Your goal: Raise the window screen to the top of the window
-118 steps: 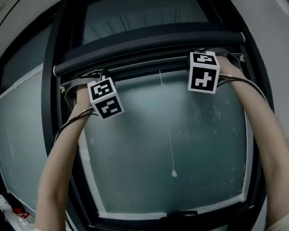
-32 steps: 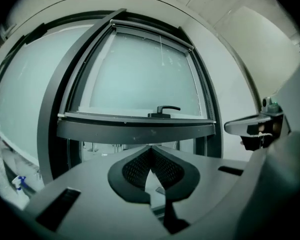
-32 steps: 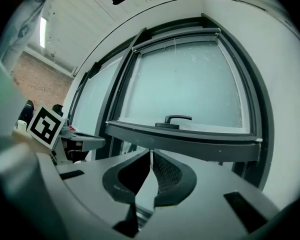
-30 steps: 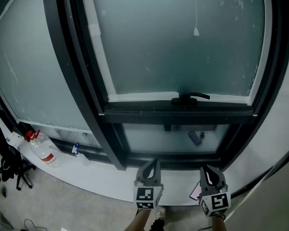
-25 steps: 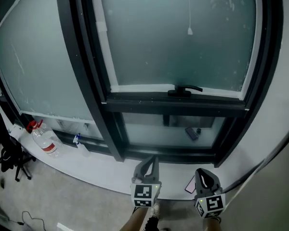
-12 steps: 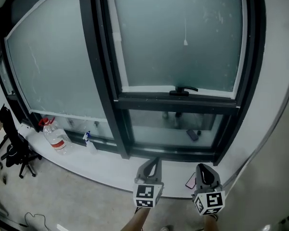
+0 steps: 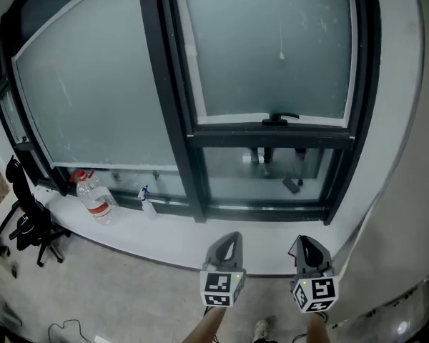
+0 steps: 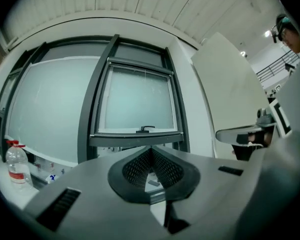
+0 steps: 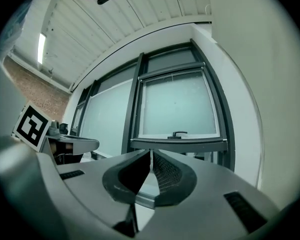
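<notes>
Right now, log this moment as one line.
left gripper: jaws shut, empty | right gripper: jaws shut, empty | window: ahead, touched by neither

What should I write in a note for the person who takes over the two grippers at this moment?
Left gripper: shut, empty, pointing level at the window, well apart from it.
Right gripper: shut, empty, beside the left one.
Window: the frosted pane shows uncovered down to the handle; the pull cord hangs free.
Done: the screen seems to be up at the top rail; no mesh shows over the pane.
Left: probably nothing; check from close that the screen sits fully at the top.
</notes>
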Demonstrator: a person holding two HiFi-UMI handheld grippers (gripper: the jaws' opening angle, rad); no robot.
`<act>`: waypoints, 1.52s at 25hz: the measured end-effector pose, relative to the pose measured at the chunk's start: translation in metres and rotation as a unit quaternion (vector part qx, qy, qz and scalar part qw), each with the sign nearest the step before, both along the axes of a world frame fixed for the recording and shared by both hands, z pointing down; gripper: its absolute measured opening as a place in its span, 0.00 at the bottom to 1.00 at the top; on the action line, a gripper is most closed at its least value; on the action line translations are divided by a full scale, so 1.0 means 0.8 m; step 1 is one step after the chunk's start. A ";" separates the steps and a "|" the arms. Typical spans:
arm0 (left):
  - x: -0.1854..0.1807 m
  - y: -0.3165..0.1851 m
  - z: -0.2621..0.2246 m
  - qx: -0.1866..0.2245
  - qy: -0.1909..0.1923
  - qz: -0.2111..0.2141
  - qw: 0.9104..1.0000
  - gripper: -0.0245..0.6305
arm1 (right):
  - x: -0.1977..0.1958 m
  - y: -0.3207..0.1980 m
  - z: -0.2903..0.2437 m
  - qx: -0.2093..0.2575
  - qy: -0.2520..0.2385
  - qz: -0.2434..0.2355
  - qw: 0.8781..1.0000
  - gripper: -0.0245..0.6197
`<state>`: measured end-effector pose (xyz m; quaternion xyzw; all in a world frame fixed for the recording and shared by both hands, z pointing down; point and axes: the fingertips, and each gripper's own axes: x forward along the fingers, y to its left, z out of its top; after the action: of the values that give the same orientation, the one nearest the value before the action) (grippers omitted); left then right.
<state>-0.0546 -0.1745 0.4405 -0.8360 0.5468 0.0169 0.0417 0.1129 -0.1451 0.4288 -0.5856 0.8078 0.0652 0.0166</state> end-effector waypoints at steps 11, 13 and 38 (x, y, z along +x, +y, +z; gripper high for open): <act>-0.117 0.150 0.027 -0.029 0.005 -0.012 0.999 0.04 | -0.112 0.151 0.030 -0.034 0.007 -0.004 0.999 0.07; -0.133 0.164 0.028 -0.037 0.018 -0.019 0.999 0.04 | -0.126 0.168 0.030 -0.036 0.020 -0.013 0.999 0.07; -0.085 0.422 0.016 -0.003 -0.001 -0.031 1.000 0.04 | -0.078 0.430 -0.034 0.041 -0.006 -0.026 0.999 0.07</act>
<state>-0.1225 0.1634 0.4535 -0.8188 0.5726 0.0132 0.0397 0.0509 0.1987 0.4020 -0.5633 0.8195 0.0941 0.0468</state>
